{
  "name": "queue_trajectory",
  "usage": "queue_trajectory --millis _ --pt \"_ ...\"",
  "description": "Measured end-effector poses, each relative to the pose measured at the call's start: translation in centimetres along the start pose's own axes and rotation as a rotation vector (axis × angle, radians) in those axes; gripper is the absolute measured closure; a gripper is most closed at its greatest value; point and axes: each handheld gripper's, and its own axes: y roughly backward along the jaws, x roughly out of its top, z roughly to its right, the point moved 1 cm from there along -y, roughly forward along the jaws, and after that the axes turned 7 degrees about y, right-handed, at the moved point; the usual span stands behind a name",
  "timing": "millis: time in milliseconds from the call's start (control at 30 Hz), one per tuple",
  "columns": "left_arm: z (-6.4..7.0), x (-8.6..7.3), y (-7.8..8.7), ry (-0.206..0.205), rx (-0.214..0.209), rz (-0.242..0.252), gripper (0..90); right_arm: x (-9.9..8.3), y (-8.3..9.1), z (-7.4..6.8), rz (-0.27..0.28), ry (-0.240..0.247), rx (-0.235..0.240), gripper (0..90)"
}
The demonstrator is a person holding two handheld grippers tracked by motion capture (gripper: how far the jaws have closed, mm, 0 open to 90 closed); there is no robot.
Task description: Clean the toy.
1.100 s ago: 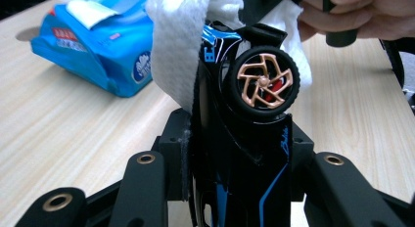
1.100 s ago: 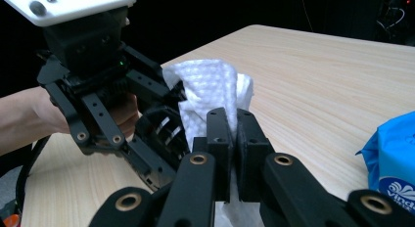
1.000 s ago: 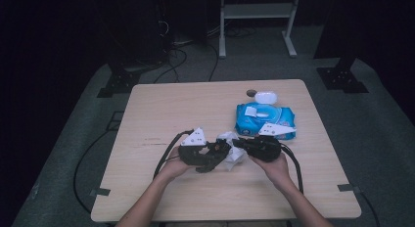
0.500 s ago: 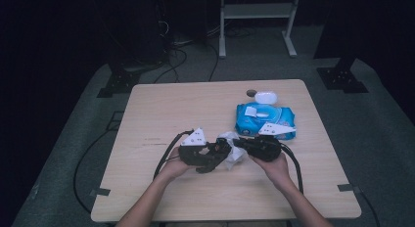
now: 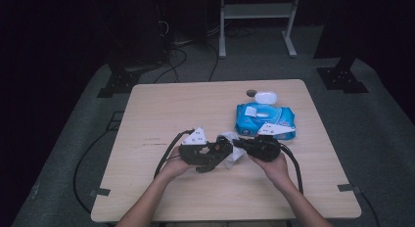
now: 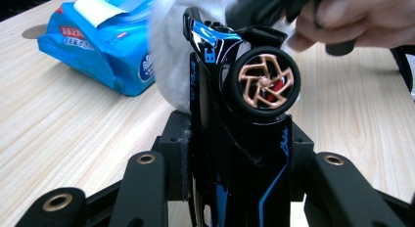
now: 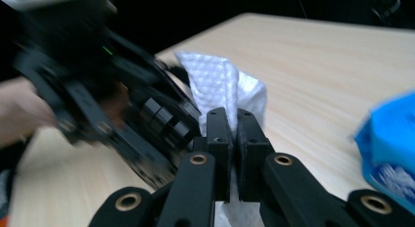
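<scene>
A light wooden tabletop (image 5: 161,109) is carrying the things. A blue pack of wet wipes (image 5: 265,118) is lying flat on it, nearer to the far right corner, its white flap standing open. A white lid (image 5: 266,97) is resting just beyond the pack, near the far edge, and a small dark round disc (image 5: 251,93) is lying just beside the lid.

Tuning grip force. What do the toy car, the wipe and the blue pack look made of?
Toy car: hard, glossy black body, likely plastic or painted metal; copper-coloured wheel.
Wipe: soft white nonwoven cloth, embossed dot pattern, creased.
Blue pack: thin shiny plastic film, wrinkled, with a peel-back label flap.
</scene>
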Motion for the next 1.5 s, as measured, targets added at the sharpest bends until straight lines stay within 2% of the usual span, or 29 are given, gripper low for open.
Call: queue_trajectory --millis 67,100,200,300,400,467,533,667,867,967,1067,1100,1200,1300,1433,1500 --pt "-0.2 0.0 0.0 0.008 0.006 -0.007 57.2 -0.6 -0.2 0.5 -0.035 -0.016 -0.012 85.7" --pt "-0.4 0.1 -0.1 0.011 0.005 -0.013 57.2 -0.7 -0.1 0.8 -0.035 -0.017 -0.02 85.8" --pt "-0.6 0.4 -0.5 0.016 0.005 -0.024 57.2 0.0 0.5 0.9 0.011 -0.028 -0.015 85.8" --pt "-0.4 0.7 -1.3 -0.002 0.01 -0.044 57.2 0.8 0.7 0.3 0.049 -0.004 -0.001 85.8" --pt "-0.1 0.9 -1.7 -0.013 0.006 -0.048 57.2 1.4 0.5 -0.4 0.056 0.026 0.013 85.8" --pt "-0.2 1.0 -1.7 -0.012 0.007 -0.052 57.2 1.3 0.5 -0.4 0.057 0.027 0.014 85.8" --pt "-0.4 1.0 -1.7 -0.007 0.007 -0.071 57.2 0.9 0.5 0.0 0.048 0.013 0.011 85.8" --pt "-1.2 1.1 -1.8 -0.004 0.013 -0.096 57.2 -0.3 0.2 0.9 -0.026 -0.007 -0.017 85.8" --pt "-2.7 2.2 -2.7 -0.006 0.024 -0.168 57.2 0.4 1.0 1.6 0.006 -0.01 -0.06 85.8" --pt "-3.4 2.6 -3.8 -0.008 0.024 -0.229 57.1 0.2 1.2 1.8 0.004 -0.016 -0.067 85.7" --pt "-3.9 2.8 -4.8 -0.028 0.025 -0.304 57.1 0.1 1.4 1.9 0.002 -0.015 -0.073 85.7" --pt "-3.9 2.8 -5.1 -0.026 0.023 -0.311 57.1 0.1 1.5 1.9 0.0 -0.016 -0.074 85.7" --pt "-4.2 3.0 -5.6 -0.054 0.015 -0.358 57.1 0.0 1.6 2.1 -0.002 -0.02 -0.076 85.7" --pt "-4.8 3.2 -5.9 -0.069 0.025 -0.401 57.1 0.0 1.6 2.3 -0.008 -0.026 -0.078 85.7" --pt "-5.0 3.1 -6.1 -0.073 0.01 -0.413 57.1 -0.1 1.8 2.6 -0.009 -0.039 -0.093 85.8" --pt "-4.7 3.0 -6.1 -0.103 0.015 -0.418 57.0 -0.1 2.1 2.9 0.0 -0.054 -0.108 85.9"
